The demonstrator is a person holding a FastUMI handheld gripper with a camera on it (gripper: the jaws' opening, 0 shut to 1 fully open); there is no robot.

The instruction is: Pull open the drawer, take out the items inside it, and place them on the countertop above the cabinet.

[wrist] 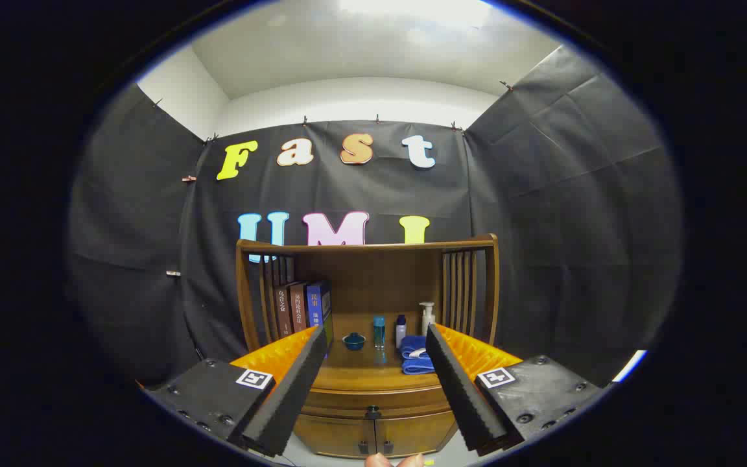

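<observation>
Drawer closed; task not begun.
The tool [373, 383] hangs released, fingers spread and empty, short of the cabinet [373, 434]. The drawer [373, 401] and its knob [373, 410] lie between the fingers, below the tabletop [360, 373]; contents unseen, everything remains.

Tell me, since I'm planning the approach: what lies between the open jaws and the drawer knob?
Nothing: in the gripper view, the gripper is open and apart from the cabinet, with the drawer knob between its jaws, beyond them.
</observation>
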